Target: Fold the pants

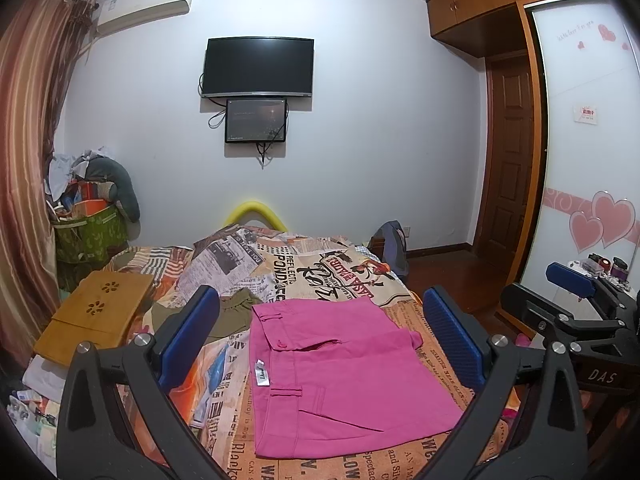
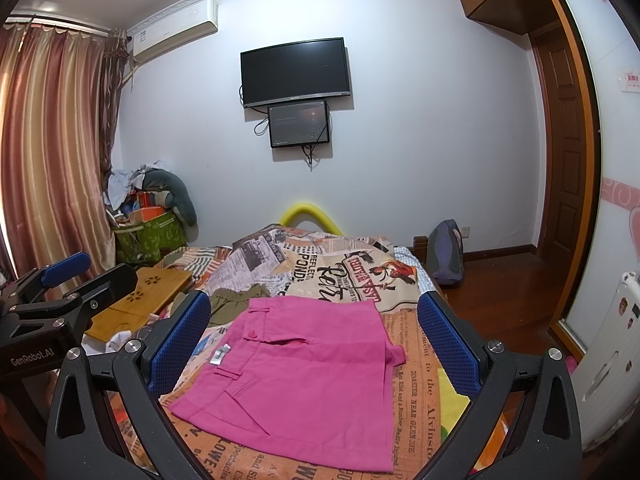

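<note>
Pink pants point(image 1: 340, 376) lie folded into a flat rectangle on the newspaper-print bedspread point(image 1: 320, 268), waistband and white label to the left. They show again in the right wrist view as pink pants point(image 2: 304, 380). My left gripper point(image 1: 320, 336) hovers above them, open, with nothing between its blue pads. My right gripper point(image 2: 316, 340) also hangs open and empty over the pants. In the left wrist view the right gripper point(image 1: 576, 292) appears at the right edge; in the right wrist view the left gripper point(image 2: 60, 276) appears at the left edge.
An olive garment point(image 1: 232, 312) lies just left of the pants. A wooden lap tray point(image 1: 96, 312) rests on the bed's left side. A green bin of clutter point(image 1: 88, 232) stands by the curtain. A backpack point(image 2: 446, 252) sits on the wooden floor right of the bed.
</note>
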Tool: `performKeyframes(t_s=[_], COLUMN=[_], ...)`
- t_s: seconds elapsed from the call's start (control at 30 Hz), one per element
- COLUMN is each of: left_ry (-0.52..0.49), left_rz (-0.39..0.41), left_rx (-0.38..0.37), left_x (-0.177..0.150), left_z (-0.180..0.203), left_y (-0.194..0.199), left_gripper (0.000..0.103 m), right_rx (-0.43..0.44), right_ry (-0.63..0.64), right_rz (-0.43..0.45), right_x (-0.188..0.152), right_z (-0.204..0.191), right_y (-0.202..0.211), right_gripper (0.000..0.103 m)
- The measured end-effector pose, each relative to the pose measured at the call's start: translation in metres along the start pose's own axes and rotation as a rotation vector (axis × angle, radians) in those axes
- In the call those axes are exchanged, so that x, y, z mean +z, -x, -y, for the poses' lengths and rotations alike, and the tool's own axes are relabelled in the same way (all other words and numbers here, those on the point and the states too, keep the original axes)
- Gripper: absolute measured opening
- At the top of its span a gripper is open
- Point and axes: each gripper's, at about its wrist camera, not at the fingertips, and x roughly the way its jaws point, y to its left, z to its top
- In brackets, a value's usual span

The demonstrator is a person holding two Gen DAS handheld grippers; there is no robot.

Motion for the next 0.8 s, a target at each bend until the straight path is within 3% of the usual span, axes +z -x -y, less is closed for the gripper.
performKeyframes(t_s=[0.8], left_ry=[-0.006], left_rz=[-0.004], left_rx=[-0.003], left_x=[0.0007], left_z=[0.0014], left_y=[-0.0006], left_gripper=[0.103], right_rx=[0.000], right_ry=[-0.006], right_rz=[-0.009], right_x=[0.0016], right_z=[0.0010], right_y=[-0.0009], right_gripper=[0.103])
